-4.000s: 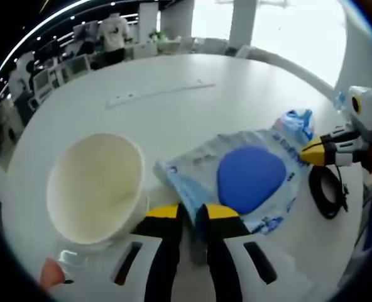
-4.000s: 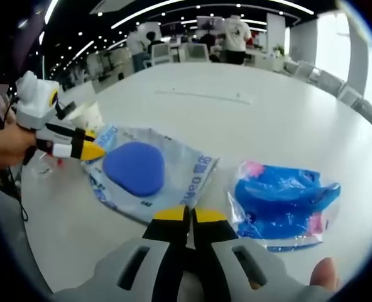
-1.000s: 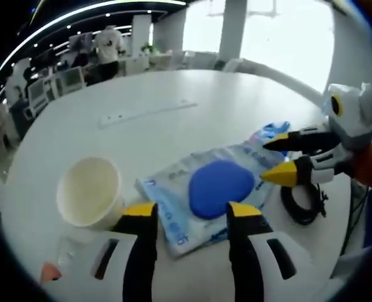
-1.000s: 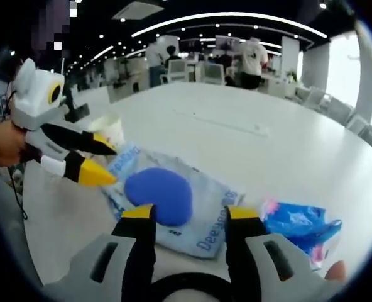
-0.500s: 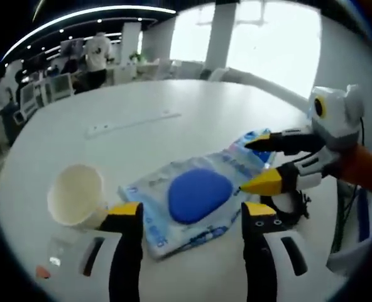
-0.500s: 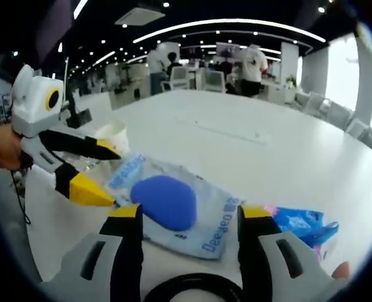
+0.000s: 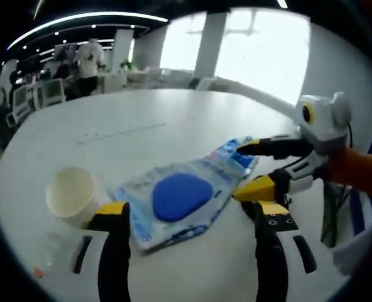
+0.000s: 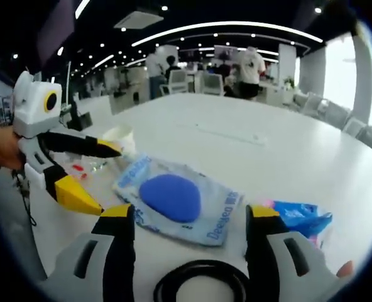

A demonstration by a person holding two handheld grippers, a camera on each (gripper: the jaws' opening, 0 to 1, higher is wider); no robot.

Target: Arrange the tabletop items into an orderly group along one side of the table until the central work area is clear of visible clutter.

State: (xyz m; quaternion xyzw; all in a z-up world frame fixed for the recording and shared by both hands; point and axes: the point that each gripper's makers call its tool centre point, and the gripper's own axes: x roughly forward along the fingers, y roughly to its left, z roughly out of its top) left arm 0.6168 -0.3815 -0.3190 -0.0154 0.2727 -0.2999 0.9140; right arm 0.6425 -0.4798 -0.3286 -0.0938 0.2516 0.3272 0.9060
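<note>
A clear plastic bag (image 7: pixel 176 201) with a blue oval pad inside lies flat on the white round table (image 7: pixel 173 119). My left gripper (image 7: pixel 191 214) hangs above its near edge, open, with nothing between the jaws. Beside the bag stands a white paper cup (image 7: pixel 70 195). My right gripper (image 7: pixel 241 170) comes in from the right, open, over a blue packet (image 7: pixel 239 154). In the right gripper view, my right gripper (image 8: pixel 191 214) is open above the bag (image 8: pixel 173 200), the blue packet (image 8: pixel 297 218) lies to the right, and the left gripper (image 8: pixel 102 177) stands open at the left, near the cup (image 8: pixel 119 134).
A black cable coil (image 8: pixel 202 283) lies under my right gripper near the table edge. Small red bits (image 8: pixel 79 168) and a clear wrapper sit by the cup. A thin strip (image 8: pixel 230 134) crosses the table's far part. People and chairs stand beyond the table.
Both grippers, shut at the bag's edges four seconds ago, have opened wide and drawn back and up from the bag. The bag now lies flat by the cup.
</note>
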